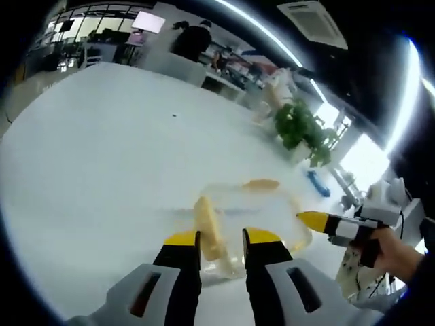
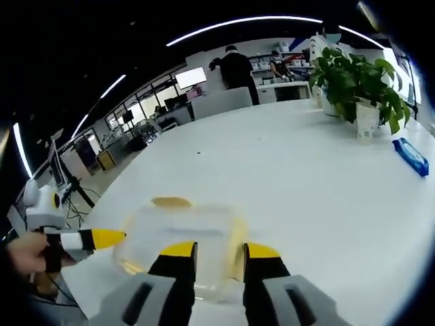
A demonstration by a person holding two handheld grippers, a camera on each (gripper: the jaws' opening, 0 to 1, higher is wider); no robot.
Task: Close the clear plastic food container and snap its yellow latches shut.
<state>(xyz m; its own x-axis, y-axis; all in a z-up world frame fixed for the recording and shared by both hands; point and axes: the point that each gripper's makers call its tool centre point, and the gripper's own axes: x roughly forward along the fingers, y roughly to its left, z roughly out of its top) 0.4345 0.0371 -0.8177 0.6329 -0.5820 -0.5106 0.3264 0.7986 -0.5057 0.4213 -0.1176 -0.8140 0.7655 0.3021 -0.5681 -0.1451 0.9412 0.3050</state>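
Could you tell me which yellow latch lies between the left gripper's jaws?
The long-side latch by the left gripper; the far latch lies beyond the clear container.

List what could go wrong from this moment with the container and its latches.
1. The clear container sits near the white table's edge with tongs on opposite sides; an uneven push could slide it off.
2. The left tongs straddle a yellow latch; squeezing off-centre may let it slip rather than snap.
3. The right tongs sit at the container's wall; pressing there could tip the light box.
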